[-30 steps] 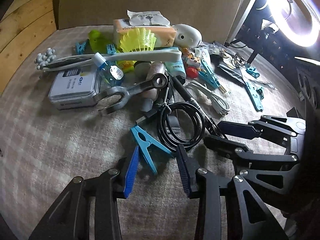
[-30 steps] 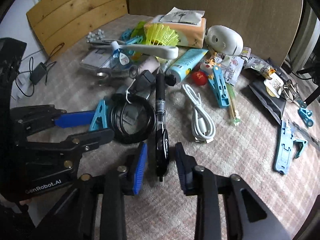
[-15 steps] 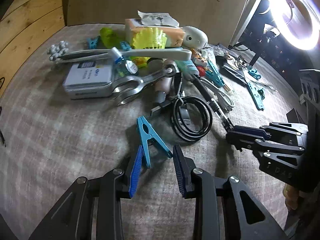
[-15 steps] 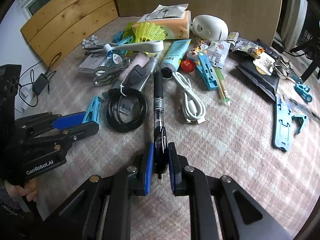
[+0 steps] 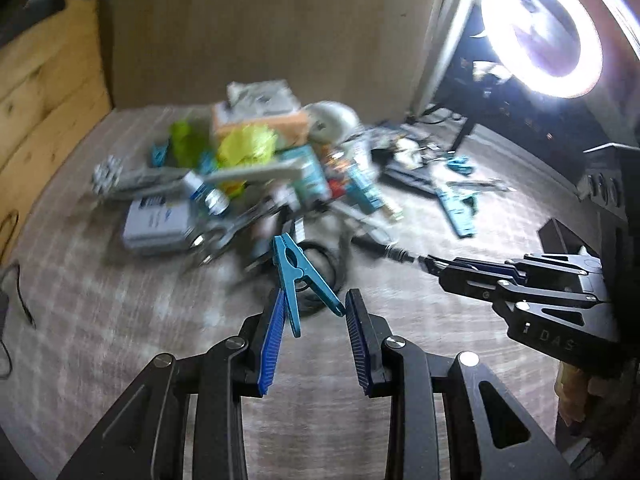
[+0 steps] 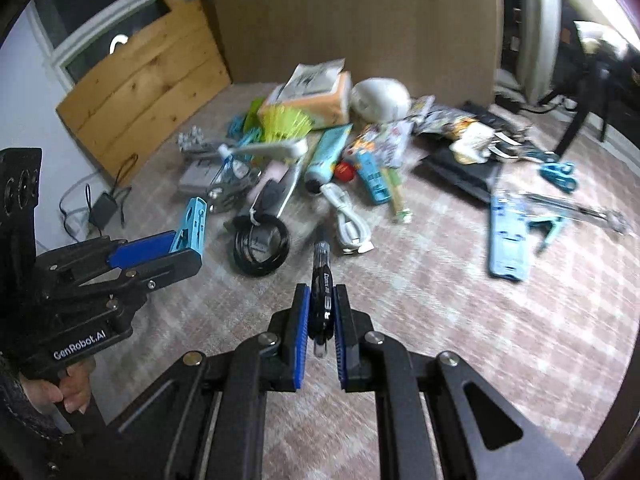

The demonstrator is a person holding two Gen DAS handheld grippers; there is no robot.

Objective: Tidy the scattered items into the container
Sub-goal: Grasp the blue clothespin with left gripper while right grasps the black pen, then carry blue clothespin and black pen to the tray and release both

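You're holding the blue clothespin (image 5: 295, 276) in your left gripper (image 5: 312, 336) fingers by its splayed legs & pinching the black pen (image 6: 322, 296) by one end in your right gripper (image 6: 321, 332), fingers just closing narrow, both off the bench (image 6: 460, 320), so either's risking slipping or swinging w/ no container visible.

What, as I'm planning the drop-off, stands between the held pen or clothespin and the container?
Cannot tell: no container shows in either view. The right gripper is clamped on the pen, the left gripper on the clothespin, both jaws having just been closing. Only the clutter pile lies ahead.
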